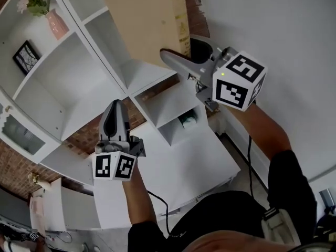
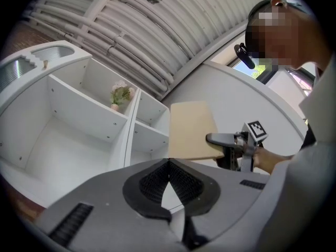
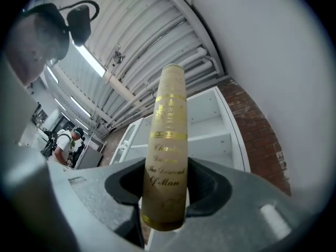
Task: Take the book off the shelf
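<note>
A tan book (image 1: 149,20) with gold print on its spine (image 3: 167,140) hangs in the air in front of the white shelf unit (image 1: 79,72), clear of its compartments. My right gripper (image 1: 170,56) is shut on the book's lower end, with the spine standing up between the jaws (image 3: 165,185). The left gripper view shows the same book (image 2: 191,130) held out by the right gripper (image 2: 231,140). Lower left of the book, my left gripper (image 1: 115,106) points at the shelf front. Its jaws (image 2: 169,167) are shut with nothing between them.
On the upper shelves stand a pink vase of flowers (image 1: 55,22) and a small framed picture (image 1: 25,56). A small pale object (image 1: 188,121) sits in a low compartment. A plain white wall (image 1: 283,30) runs along the right. A person (image 3: 65,143) stands far back.
</note>
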Available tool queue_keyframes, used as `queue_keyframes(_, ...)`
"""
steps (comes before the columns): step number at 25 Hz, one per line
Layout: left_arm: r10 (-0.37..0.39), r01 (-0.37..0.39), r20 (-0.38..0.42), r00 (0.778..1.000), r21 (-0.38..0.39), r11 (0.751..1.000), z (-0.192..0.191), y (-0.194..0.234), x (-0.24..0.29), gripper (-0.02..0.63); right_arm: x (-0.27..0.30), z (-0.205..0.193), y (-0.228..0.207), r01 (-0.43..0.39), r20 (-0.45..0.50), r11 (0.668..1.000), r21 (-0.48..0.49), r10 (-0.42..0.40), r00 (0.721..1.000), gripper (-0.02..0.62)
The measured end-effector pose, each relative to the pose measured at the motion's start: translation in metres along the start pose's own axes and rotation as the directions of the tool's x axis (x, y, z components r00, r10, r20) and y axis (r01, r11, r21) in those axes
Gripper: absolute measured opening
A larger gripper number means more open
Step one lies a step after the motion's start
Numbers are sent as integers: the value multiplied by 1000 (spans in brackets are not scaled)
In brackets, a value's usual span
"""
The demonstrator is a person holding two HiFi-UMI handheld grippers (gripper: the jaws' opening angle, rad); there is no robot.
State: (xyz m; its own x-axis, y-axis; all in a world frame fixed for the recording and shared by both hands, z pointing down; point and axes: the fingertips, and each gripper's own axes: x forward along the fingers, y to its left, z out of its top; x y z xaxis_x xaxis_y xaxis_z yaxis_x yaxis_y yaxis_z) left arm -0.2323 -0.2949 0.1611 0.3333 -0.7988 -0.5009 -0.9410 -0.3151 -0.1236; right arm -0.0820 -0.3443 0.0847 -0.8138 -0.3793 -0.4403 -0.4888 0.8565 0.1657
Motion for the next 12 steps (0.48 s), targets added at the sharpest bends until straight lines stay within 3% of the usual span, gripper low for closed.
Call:
queue_keyframes(5, 2, -2, -8, 1000, 12, 1000, -12, -14, -15, -2, -35, -65, 21, 1, -29, 995, 99, 1, 1000, 198)
queue_keyframes(12, 4, -5, -27, 1000, -25, 1000, -33, -25, -29, -2, -67, -116, 29, 40, -55, 983, 178, -30, 998, 195)
